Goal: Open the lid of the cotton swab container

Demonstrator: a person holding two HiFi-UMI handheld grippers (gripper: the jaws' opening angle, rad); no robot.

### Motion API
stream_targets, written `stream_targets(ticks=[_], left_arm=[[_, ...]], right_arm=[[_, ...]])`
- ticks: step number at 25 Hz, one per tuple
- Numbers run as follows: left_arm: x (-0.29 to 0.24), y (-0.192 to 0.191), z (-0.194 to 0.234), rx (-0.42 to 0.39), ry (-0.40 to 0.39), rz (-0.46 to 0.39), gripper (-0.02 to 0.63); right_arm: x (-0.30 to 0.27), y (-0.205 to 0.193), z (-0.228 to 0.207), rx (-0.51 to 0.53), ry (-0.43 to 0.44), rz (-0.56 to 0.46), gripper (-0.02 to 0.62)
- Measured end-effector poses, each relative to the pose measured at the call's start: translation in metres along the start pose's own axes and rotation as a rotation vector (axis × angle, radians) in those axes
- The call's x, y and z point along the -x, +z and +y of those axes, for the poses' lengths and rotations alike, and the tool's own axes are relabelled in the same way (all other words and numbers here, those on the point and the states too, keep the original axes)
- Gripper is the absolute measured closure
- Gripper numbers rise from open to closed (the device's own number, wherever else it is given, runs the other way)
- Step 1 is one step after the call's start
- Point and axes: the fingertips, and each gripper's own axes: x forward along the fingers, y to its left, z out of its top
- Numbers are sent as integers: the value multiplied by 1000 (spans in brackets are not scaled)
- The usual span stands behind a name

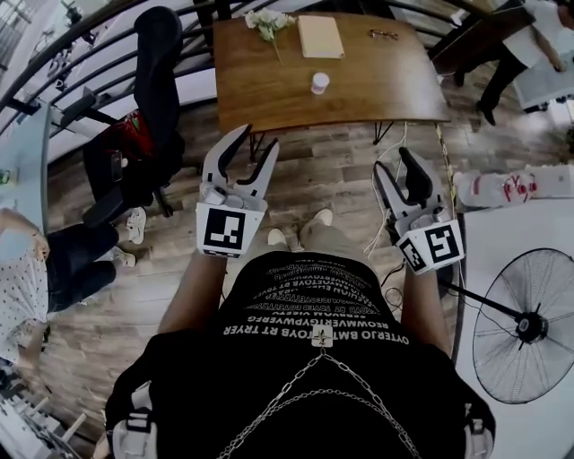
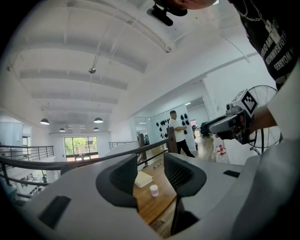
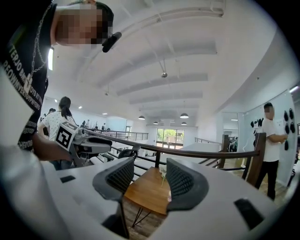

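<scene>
The cotton swab container [image 1: 320,82] is a small white tub with its lid on. It stands on the wooden table [image 1: 269,90], well ahead of both grippers. In the left gripper view the container [image 2: 153,190] shows far off between the jaws. My left gripper [image 1: 257,139] is held up over the floor, short of the table's near edge, open and empty. To its right my right gripper [image 1: 397,170] is also open and holds nothing. The jaws of my left gripper [image 2: 150,164] and my right gripper [image 3: 149,169] stand apart in their own views.
A tan notebook [image 1: 320,36], white flowers [image 1: 269,20] and glasses [image 1: 384,35] lie on the table. A black office chair [image 1: 152,99] stands to the left, and a floor fan [image 1: 529,327] and a white bag [image 1: 502,188] are to the right. People stand at the left [image 1: 36,269] and at the far right [image 1: 520,45].
</scene>
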Motion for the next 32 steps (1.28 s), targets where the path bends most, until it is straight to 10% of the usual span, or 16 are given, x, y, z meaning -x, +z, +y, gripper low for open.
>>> stream_targets(ticks=[32], left_arm=[[-160,-9,27,5,56,84,428]], right_arm=[[-119,-10,-140,-36,111,-25,391]])
